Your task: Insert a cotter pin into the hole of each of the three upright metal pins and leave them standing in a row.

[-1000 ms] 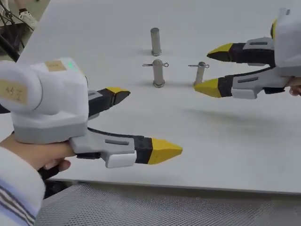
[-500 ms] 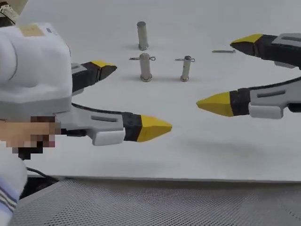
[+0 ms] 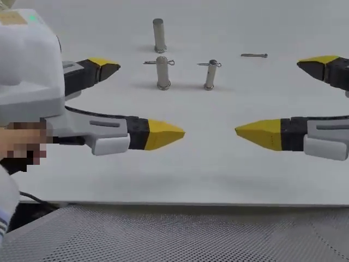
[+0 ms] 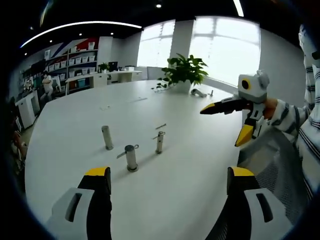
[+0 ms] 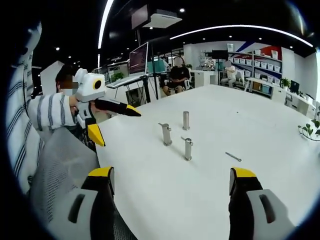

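Observation:
Three upright metal pins stand on the white table [image 3: 218, 164]. The far pin [image 3: 158, 35] has a bare top. The near-left pin [image 3: 162, 72] and the near-right pin [image 3: 211, 75] each carry a cotter pin through the top. One loose cotter pin [image 3: 254, 55] lies flat to their right. My left gripper [image 3: 147, 101] hovers open and empty, near and left of the pins. My right gripper [image 3: 270, 97] hovers open and empty, near and right of them. The left gripper view has the pins [image 4: 131, 157] ahead; the right gripper view has the pins [image 5: 188, 149] and the loose cotter pin [image 5: 233, 156].
The table's near edge [image 3: 174, 205] runs below both grippers, with a grey mesh chair surface [image 3: 163, 234] under it. A potted plant [image 4: 182, 75] stands at one far end of the table. People sit at desks [image 5: 177, 72] beyond the other end.
My right gripper has drawn back from the near-right pin toward the table's near edge, its jaws wider apart, uncovering the loose cotter pin. The left gripper stays open. The head camera shifted.

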A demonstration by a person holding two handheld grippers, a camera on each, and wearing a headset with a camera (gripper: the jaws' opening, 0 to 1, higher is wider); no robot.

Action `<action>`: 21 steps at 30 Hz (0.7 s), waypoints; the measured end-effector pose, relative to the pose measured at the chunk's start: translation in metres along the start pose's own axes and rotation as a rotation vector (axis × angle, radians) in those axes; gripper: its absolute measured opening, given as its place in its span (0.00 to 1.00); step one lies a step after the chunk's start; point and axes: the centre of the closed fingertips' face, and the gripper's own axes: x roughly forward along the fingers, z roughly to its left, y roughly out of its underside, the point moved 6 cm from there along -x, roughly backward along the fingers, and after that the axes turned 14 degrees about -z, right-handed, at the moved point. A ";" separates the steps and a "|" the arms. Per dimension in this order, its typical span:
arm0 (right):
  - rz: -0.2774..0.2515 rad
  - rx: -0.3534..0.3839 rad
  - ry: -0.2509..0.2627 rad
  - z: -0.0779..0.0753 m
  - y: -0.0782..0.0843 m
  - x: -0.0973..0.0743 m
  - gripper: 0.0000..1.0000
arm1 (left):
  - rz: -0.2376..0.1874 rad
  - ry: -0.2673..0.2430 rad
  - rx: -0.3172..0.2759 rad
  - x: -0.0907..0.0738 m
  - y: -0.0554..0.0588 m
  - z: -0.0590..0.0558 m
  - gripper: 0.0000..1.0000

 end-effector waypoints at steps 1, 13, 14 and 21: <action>0.008 0.008 0.013 0.000 0.001 -0.001 0.95 | -0.002 0.001 -0.001 0.000 -0.001 0.001 0.94; 0.007 0.128 0.138 -0.009 0.005 -0.013 0.98 | -0.030 0.003 0.006 0.014 -0.020 0.020 0.93; 0.010 0.128 0.140 -0.009 0.005 -0.013 0.98 | -0.036 0.001 0.018 0.016 -0.024 0.023 0.93; -0.008 0.140 0.167 -0.016 0.000 -0.017 0.97 | -0.099 -0.010 0.044 0.038 -0.054 0.051 0.91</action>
